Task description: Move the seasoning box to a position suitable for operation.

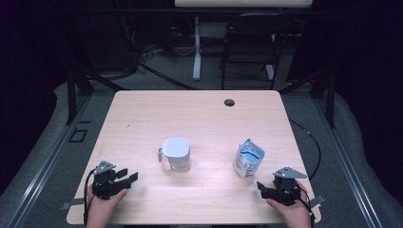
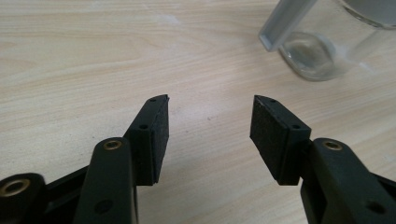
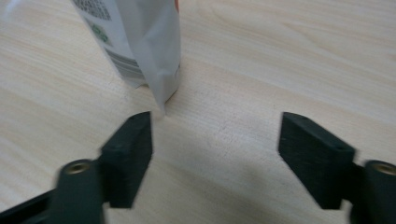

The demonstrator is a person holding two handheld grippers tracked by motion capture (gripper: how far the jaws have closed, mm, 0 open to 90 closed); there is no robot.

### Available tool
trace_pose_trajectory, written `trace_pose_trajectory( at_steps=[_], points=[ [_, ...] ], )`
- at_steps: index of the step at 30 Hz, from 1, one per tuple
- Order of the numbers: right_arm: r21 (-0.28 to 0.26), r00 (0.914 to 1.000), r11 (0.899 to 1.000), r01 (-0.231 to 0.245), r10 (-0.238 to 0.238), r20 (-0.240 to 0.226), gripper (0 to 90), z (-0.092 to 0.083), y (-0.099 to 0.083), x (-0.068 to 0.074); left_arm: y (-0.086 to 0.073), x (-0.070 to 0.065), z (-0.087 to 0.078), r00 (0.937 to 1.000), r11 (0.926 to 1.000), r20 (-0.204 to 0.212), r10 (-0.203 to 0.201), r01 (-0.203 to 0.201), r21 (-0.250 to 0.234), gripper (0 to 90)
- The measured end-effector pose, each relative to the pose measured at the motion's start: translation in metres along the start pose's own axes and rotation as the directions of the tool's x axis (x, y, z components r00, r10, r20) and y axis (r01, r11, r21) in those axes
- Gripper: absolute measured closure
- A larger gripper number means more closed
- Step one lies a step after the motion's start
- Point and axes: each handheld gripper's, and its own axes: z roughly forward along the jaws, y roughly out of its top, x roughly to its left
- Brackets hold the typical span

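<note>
- Ahead of the left gripper (image 1: pixel 127 177), toward its right side, a clear jug (image 1: pixel 177 154) with a white rim is seen standing upright on the table (image 1: pixel 199 114), near but apart from the jaws.
- From the left gripper view, the left gripper (image 2: pixel 209 122) is shown released, its jaws spread with bare wood between them; the jug (image 2: pixel 327 37) is seen beyond the right jaw.
- Just ahead of the right gripper (image 1: pixel 263 187), slightly to its left, a white pouch (image 1: pixel 247 158) with blue print is seen standing upright.
- From the right gripper view, the right gripper (image 3: pixel 215 135) is likewise shown released, jaws wide apart and nothing gripped; the pouch (image 3: pixel 140 42) is seen close beyond the left jaw's tip, with no contact visible.
- Each gripper is held by a hand (image 1: pixel 102 209) entering from the near table edge.
- Upper parts of jug and pouch are cut off in the gripper views.
- Pouch lettering cannot be read.
- Contents of the jug cannot be determined.
- Jaws of the right gripper are slightly blurred.
</note>
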Motion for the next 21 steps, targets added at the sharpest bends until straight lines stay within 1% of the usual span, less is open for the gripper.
trace_pose_trajectory(
  at_steps=[1,2,3,4,5,6,7,8,9,10,12,14,15,16,17,18,19,20,21],
  points=[
    [0.003,0.9999,1.000,0.006,-0.006,-0.011,35.0,0.000,-0.001,-0.002,0.001,0.000,0.001,0.9999,1.0000,-0.010,0.004,-0.004,-0.005,48.4],
    [-0.007,0.9999,1.000,0.008,-0.008,-0.010,39.7,0.000,-0.003,-0.004,0.001,0.000,0.002,0.9999,1.0000,-0.012,0.009,-0.009,-0.004,48.7],
    [-0.023,0.9999,1.000,0.016,-0.016,0.001,42.4,-0.001,-0.004,-0.004,0.001,0.000,0.002,0.9999,1.0000,-0.012,0.009,-0.009,-0.004,48.6],
    [-0.042,0.9996,0.999,0.025,-0.024,0.015,43.5,-0.002,-0.005,-0.005,0.001,-0.001,0.003,0.9997,0.9998,-0.021,0.012,-0.013,-0.013,48.6],
    [-0.052,0.9994,0.998,0.027,-0.026,0.022,44.5,-0.004,-0.006,-0.006,0.001,-0.001,0.003,0.9997,0.9998,-0.021,0.012,-0.013,-0.013,48.6],
    [-0.065,0.9992,0.997,0.030,-0.028,0.029,44.8,-0.005,-0.006,-0.006,0.001,-0.001,0.003,0.9999,0.9997,-0.016,0.004,-0.005,-0.025,48.6],
    [-0.067,0.9990,0.997,0.027,-0.025,0.037,45.2,-0.006,-0.005,-0.006,0.001,0.000,0.002,1.0000,0.9998,-0.009,0.005,-0.005,-0.020,48.5],
    [-0.065,0.9989,0.998,0.027,-0.024,0.039,46.1,-0.007,-0.004,-0.005,0.000,0.001,0.002,1.0000,0.9992,0.000,-0.009,0.009,-0.039,48.7],
    [-0.065,0.9989,0.998,0.027,-0.024,0.039,46.1,-0.007,-0.004,-0.005,0.000,0.001,0.002,1.0000,0.9992,0.000,-0.009,0.009,-0.039,48.7],
    [-0.067,0.9997,0.998,0.016,-0.015,0.020,48.0,-0.008,-0.002,-0.003,0.001,0.002,0.002,0.9996,0.9978,0.017,-0.024,0.025,-0.062,48.7],
    [-0.050,0.9998,0.999,0.018,-0.017,0.005,48.9,-0.007,-0.001,-0.001,0.002,0.003,0.000,0.9997,0.9982,0.011,-0.024,0.024,-0.056,48.4],
    [-0.046,0.9999,0.999,0.013,-0.013,0.004,49.1,-0.007,-0.002,0.000,0.002,0.003,0.000,0.9996,0.9981,0.010,-0.025,0.026,-0.056,48.0],
    [-0.027,0.9999,1.000,0.012,-0.012,0.003,48.9,-0.009,-0.003,0.002,0.002,0.001,0.000,0.9999,0.9982,0.008,-0.014,0.014,-0.057,47.7],
    [-0.029,0.9999,1.000,0.011,-0.011,-0.005,48.7,-0.009,-0.003,0.002,0.002,0.001,0.000,0.9999,0.9982,0.008,-0.014,0.014,-0.057,47.7],
    [-0.029,0.9999,1.000,0.011,-0.011,-0.005,48.7,-0.009,-0.003,0.002,0.002,0.000,-0.001,0.9999,0.9991,-0.009,0.012,-0.013,-0.040,47.7],
    [-0.040,0.9999,0.999,0.014,-0.014,-0.004,48.6,-0.009,-0.003,0.004,0.001,-0.002,-0.001,0.9994,0.9988,-0.022,0.027,-0.028,-0.039,47.9],
    [-0.053,0.9998,0.998,0.020,-0.019,0.005,48.7,-0.011,-0.002,0.007,0.002,-0.005,-0.002,0.9990,0.9977,-0.003,0.045,-0.045,-0.051,50.4],
    [-0.053,0.9998,0.998,0.020,-0.019,0.005,48.7,-0.011,-0.002,0.007,0.002,-0.005,-0.002,0.9990,0.9977,-0.003,0.045,-0.045,-0.051,53.7],
    [-0.064,0.9996,0.998,0.027,-0.026,0.004,48.7,-0.011,-0.001,0.008,0.002,-0.007,-0.003,0.9985,0.9972,0.007,0.054,-0.054,-0.052,53.7]
  ],
)
